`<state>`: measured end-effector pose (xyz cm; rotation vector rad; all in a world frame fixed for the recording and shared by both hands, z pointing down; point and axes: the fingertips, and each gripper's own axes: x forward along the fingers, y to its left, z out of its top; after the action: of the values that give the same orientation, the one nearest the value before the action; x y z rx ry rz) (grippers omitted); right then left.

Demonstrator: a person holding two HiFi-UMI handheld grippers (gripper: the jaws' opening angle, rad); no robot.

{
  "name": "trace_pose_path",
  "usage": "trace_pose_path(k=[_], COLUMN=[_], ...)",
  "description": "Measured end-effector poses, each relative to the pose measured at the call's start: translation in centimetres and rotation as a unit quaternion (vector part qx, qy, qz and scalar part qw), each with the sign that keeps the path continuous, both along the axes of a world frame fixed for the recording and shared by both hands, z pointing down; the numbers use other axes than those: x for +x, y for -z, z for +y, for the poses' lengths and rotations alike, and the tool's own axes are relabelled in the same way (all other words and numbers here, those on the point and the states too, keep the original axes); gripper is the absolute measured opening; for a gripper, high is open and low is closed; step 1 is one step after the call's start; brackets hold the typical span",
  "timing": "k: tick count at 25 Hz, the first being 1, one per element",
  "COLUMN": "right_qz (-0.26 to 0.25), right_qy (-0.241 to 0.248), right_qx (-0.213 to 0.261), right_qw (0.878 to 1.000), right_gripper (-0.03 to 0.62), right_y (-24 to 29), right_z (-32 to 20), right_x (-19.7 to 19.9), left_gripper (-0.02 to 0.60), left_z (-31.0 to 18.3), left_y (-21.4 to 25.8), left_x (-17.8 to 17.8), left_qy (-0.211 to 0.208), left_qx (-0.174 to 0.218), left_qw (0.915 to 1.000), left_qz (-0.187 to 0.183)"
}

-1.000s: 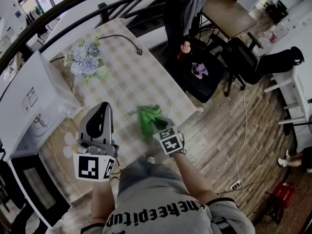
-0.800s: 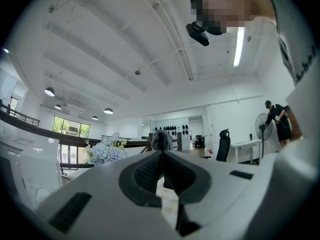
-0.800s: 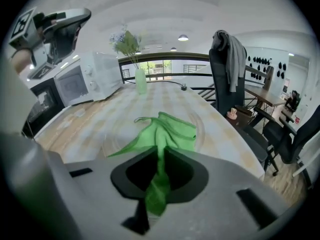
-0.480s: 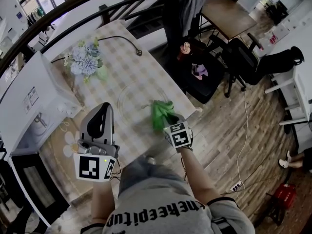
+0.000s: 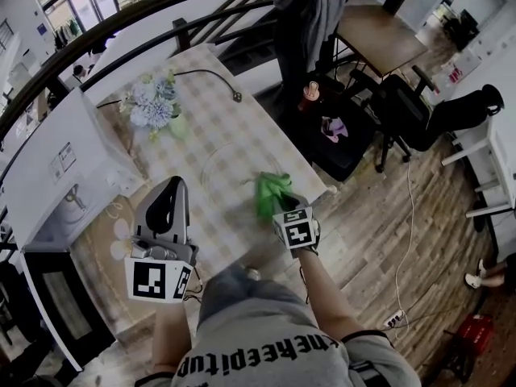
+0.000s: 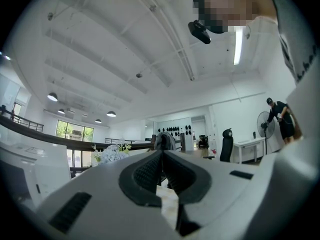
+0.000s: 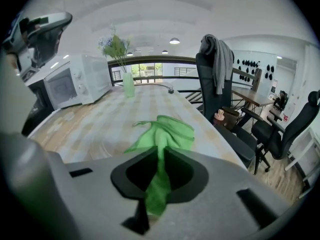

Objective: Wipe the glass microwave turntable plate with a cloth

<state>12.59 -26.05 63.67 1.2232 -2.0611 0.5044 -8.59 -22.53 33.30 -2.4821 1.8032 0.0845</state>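
I've got the plate (image 5: 234,168) flat on the table (image 5: 218,119), cloth (image 5: 272,193) on its right edge, pinched in my right gripper (image 5: 278,206). Microwave (image 5: 56,168) sits left, flowers (image 5: 153,107) beyond the plate, chair (image 5: 334,135) off the table's right side. My left gripper (image 5: 171,190) hovers front-left.

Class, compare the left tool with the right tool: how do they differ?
The left tool's jaws are closed on nothing; the right tool's jaws grip the green cloth. The left tool is held beside the glass plate; the right tool holds its cloth at the plate's edge. Both are shut.
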Motion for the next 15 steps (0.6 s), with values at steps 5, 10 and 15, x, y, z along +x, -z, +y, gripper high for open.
trace_pose_path(k=[5, 10, 15], right_qz=[-0.042, -0.073, -0.095], right_qy=[-0.012, -0.011, -0.010], right_qx=[0.036, 0.071, 0.104], right_qw=[0.998, 0.995, 0.990], right_gripper=[0.043, 0.044, 0.044], right_y=[3.2, 6.7, 9.8], right_z=[0.2, 0.8, 1.6], right_x=[0.2, 0.1, 0.2], left_gripper=[0.011, 0.011, 0.011], left_z=[0.7, 1.5, 2.3], left_y=[0.6, 1.3, 1.8], left_x=[0.1, 0.6, 1.3], left_qy=[0.003, 0.003, -0.002], left_qx=[0.003, 0.007, 0.011], left_qw=[1.0000, 1.0000, 0.9999], left_qz=[0.002, 0.004, 0.002])
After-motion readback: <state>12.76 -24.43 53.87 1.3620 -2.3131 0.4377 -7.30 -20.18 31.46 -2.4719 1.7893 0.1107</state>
